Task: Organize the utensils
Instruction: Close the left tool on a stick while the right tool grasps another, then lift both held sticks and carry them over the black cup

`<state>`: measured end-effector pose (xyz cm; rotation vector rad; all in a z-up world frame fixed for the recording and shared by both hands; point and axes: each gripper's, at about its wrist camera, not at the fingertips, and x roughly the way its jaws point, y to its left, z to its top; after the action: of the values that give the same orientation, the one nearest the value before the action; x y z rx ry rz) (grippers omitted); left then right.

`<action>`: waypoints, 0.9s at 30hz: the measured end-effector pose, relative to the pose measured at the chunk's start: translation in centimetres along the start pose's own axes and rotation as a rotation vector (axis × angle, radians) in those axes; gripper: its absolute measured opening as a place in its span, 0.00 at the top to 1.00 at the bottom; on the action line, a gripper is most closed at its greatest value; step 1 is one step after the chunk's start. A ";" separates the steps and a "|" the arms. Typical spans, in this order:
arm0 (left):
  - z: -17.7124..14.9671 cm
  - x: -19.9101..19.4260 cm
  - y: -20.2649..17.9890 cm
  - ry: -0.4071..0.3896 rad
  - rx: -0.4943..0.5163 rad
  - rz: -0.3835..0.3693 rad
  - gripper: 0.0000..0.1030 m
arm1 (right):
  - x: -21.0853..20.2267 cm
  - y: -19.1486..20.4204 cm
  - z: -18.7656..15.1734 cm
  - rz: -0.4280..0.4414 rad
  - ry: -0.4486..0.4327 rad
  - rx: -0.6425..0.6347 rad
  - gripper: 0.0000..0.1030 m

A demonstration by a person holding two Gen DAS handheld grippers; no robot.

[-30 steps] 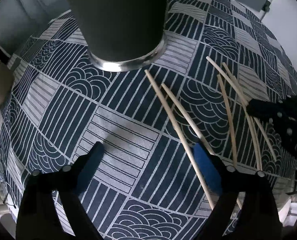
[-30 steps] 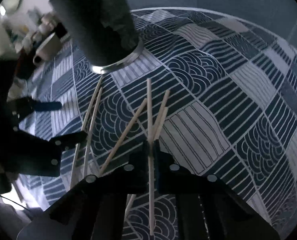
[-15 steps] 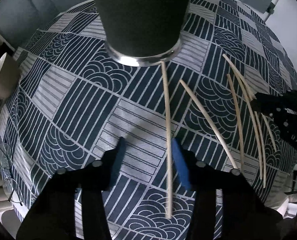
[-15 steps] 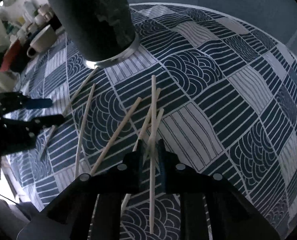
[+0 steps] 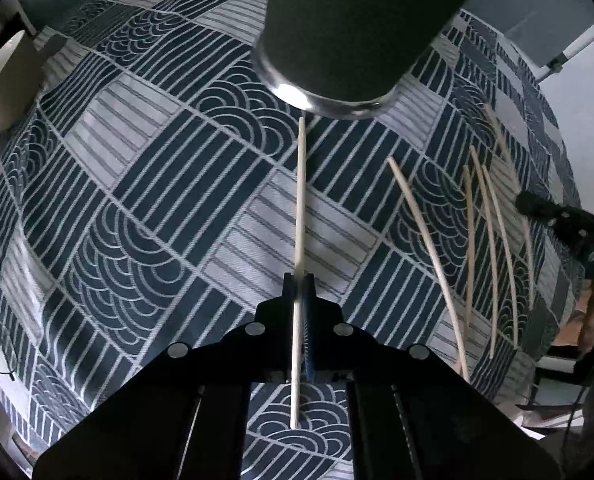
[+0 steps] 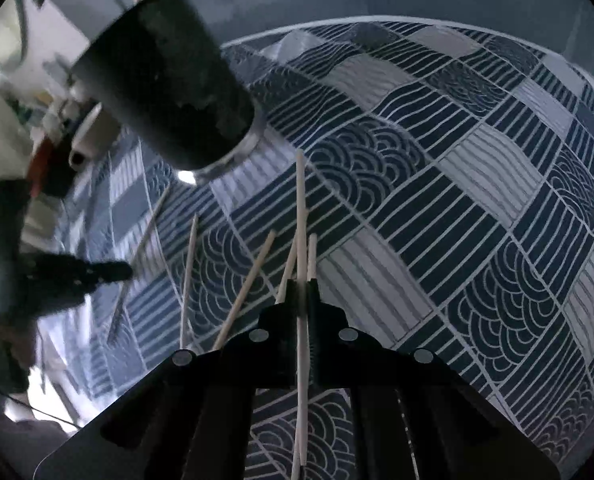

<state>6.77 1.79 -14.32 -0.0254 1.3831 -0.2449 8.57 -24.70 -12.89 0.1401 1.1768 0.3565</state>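
Since a second ago the left gripper has gone from spread wide to clamped on one pale wooden chopstick, and that stick is now lying straight along its fingers instead of slanting across the cloth. Its far tip is sitting just short of the shiny metal rim at the base of the dark matte tumbler. On the other side the right gripper is pinching its own thin round chopstick, which is poking forward toward the tumbler's base in that view, with a few stick tips showing above the cup's top. Four more loose chopsticks are lying on the tablecloth between the two grippers, close together, a couple crossing under the right gripper's fingers. That cloth is woven, navy and white, in striped and wave-pattern squares. Its far edge is curving past behind the tumbler, and the stretch of cloth right of the right gripper is looking wide open. A pale mug is sitting near the cloth's left edge, well apart from the sticks
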 end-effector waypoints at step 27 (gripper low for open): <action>8.3 -14.1 3.6 -0.305 -0.075 0.068 0.96 | -8.4 3.0 8.9 0.086 -0.255 -0.074 0.95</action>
<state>13.04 6.86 0.29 -0.0749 1.0868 -0.1265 13.34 -24.13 -1.21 0.1671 0.9062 0.4437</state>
